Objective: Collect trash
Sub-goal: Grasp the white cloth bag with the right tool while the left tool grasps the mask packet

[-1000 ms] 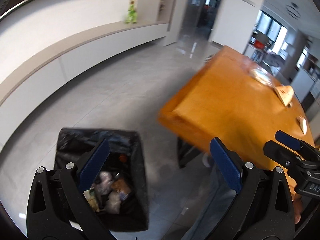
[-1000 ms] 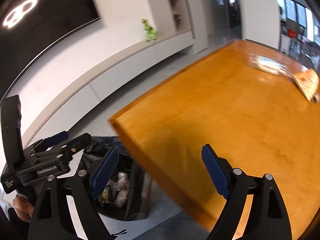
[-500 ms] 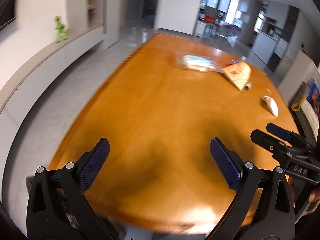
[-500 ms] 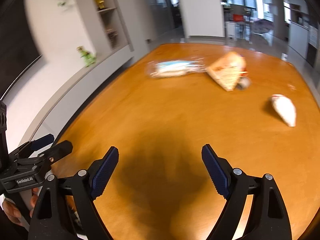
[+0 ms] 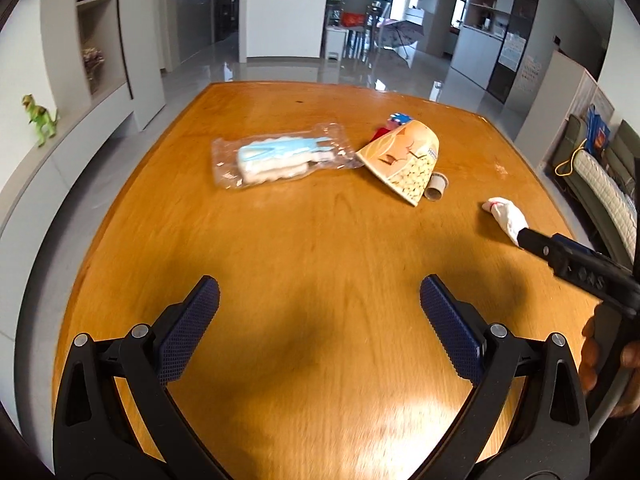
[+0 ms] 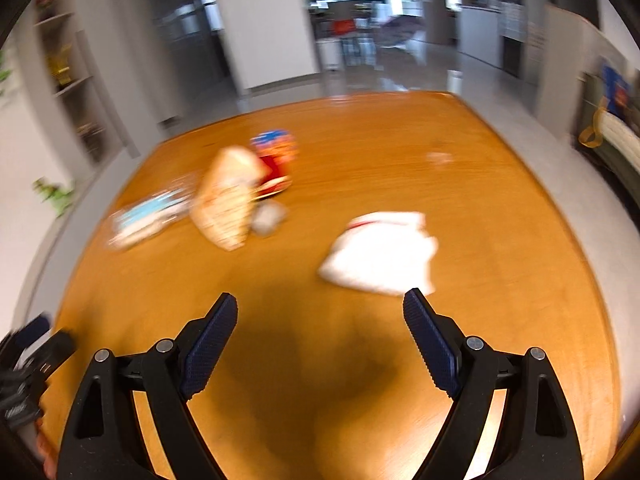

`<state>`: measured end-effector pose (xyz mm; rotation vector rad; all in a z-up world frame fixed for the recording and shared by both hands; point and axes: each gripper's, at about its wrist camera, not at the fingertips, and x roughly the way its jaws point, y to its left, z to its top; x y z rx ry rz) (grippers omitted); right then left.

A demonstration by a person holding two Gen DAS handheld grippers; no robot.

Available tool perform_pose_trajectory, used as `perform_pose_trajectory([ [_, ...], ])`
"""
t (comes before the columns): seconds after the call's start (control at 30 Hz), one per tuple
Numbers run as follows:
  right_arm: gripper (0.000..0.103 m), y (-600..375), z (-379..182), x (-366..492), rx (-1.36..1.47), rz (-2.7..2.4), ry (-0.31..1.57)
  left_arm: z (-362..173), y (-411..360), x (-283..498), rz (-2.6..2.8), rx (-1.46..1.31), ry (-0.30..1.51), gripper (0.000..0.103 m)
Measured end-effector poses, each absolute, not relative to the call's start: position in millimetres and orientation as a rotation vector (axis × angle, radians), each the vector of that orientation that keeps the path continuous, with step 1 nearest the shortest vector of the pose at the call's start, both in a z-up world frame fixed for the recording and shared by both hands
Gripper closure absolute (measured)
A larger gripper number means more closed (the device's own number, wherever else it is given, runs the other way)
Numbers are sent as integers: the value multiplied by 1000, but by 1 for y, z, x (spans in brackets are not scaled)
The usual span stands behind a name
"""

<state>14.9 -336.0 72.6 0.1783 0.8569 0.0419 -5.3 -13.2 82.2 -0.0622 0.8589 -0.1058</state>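
Trash, scattered over an orange-brown wooden table (image 5: 320,248). Left gripper (image 5: 320,298): released, blue-padded jaws wide apart, nothing between them, bare tabletop beneath. Well ahead of it and slightly left, a clear plastic packet with pale blue and white contents (image 5: 280,156), lying flat. Ahead and to the right, a crushed tan paper cup with a printed pattern (image 5: 404,160), on its side, just beside the packet's end; a small cardboard tube (image 5: 436,187) touching the cup's far side; a red and blue wrapper (image 5: 394,122) just behind the cup. Right gripper (image 6: 320,312): also released, jaws spread, empty, above bare wood. Just ahead of its right finger, a crumpled white paper wad with a red mark (image 6: 380,256), blurred. Further ahead to the left, the same cup, tube and packet, blurred.
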Motion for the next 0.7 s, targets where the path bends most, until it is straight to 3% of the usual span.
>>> perform_pose_trajectory([
  [0.23,18,-363,44,57,209,-87,914,65,-5,22,-101,-88,899,6],
  [0.3,24,-362,36,66,196,-87,941,62,3,27,-91,-93,908,6],
  [0.4,42,-361,27,76,183,-83,978,58,13,34,-82,-116,921,6],
  [0.43,50,-360,25,78,178,-89,979,58,16,36,-78,-122,922,6],
  [0.47,69,-359,25,78,168,-91,969,58,18,36,-77,-126,922,6],
  [0.5,76,-357,26,79,167,-76,965,57,21,37,-78,-127,922,6],
  [0.57,83,-356,28,81,188,-47,968,58,23,38,-72,-122,922,6],
  [0.7,84,-333,40,72,209,53,952,59,26,43,-72,-123,918,6],
])
